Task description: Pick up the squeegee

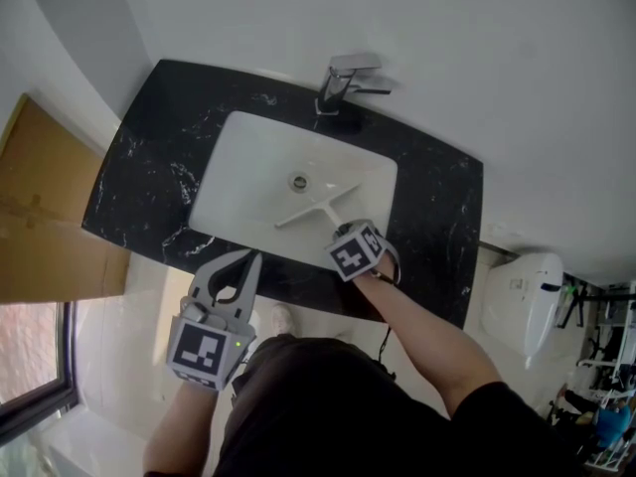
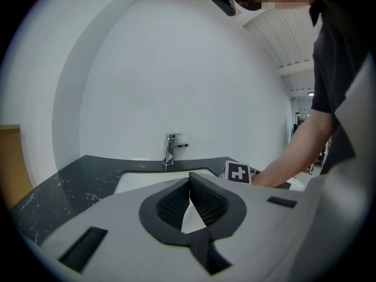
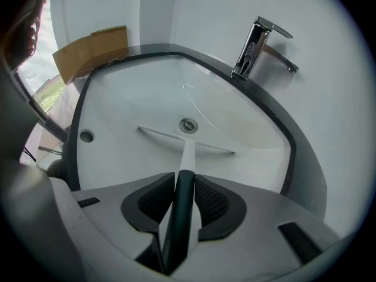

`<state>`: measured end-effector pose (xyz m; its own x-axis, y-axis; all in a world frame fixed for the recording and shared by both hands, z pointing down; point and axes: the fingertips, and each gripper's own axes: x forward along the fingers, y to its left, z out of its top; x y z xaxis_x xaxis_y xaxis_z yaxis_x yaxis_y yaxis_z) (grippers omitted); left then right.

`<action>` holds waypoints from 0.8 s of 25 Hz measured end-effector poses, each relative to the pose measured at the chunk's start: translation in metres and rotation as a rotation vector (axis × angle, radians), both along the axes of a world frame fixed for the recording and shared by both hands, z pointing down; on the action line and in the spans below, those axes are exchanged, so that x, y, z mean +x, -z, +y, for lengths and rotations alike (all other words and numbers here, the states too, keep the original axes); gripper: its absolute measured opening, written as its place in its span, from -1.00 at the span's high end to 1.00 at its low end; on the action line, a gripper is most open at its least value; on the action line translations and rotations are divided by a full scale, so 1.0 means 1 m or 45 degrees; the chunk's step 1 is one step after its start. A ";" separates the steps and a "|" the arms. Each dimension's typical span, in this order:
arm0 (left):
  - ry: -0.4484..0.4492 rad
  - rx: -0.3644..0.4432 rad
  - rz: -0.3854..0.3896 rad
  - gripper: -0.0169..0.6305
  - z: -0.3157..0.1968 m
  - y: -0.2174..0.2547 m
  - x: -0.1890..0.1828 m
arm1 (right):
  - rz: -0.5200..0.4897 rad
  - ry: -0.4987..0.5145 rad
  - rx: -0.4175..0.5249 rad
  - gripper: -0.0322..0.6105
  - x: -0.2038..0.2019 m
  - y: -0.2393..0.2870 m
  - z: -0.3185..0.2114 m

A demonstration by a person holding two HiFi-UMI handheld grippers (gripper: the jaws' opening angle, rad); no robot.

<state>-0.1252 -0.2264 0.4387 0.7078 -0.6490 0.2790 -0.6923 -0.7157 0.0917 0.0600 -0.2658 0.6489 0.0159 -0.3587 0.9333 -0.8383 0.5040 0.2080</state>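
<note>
A white squeegee (image 1: 316, 207) lies in the white sink basin (image 1: 248, 167), its blade across the bowl just in front of the drain (image 1: 299, 181). My right gripper (image 1: 336, 229) reaches over the basin's near rim and is shut on the squeegee's dark handle. In the right gripper view the handle (image 3: 181, 204) runs between the pads of the right gripper (image 3: 185, 178), and the blade (image 3: 185, 141) rests on the basin floor. My left gripper (image 1: 253, 258) hangs at the counter's front edge, away from the sink. In its own view the left gripper (image 2: 190, 178) is shut and holds nothing.
A chrome faucet (image 1: 343, 82) stands at the back of the black marble counter (image 1: 149, 167). A brown wooden panel (image 1: 40, 217) sits left of the counter. A white wall-mounted unit (image 1: 522, 301) hangs at the right. White wall rises behind the sink.
</note>
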 end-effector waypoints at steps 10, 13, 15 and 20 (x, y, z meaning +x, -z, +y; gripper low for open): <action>0.005 0.013 0.006 0.97 0.005 0.004 0.003 | -0.063 -0.057 0.056 0.58 0.002 0.012 -0.001; 0.003 0.018 0.004 0.97 0.008 0.006 0.007 | -0.097 -0.050 0.098 0.58 -0.001 0.022 0.000; -0.002 0.027 0.000 0.97 0.012 0.008 0.010 | -0.120 -0.046 0.133 0.58 -0.003 0.032 0.001; -0.015 0.062 -0.010 0.97 0.026 0.017 0.023 | -0.197 -0.035 0.238 0.58 -0.003 0.062 0.013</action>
<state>-0.1018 -0.2009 0.4219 0.7131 -0.6537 0.2532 -0.6847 -0.7271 0.0512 0.0573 -0.2526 0.5869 -0.1101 -0.5265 0.8430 -0.8804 0.4453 0.1631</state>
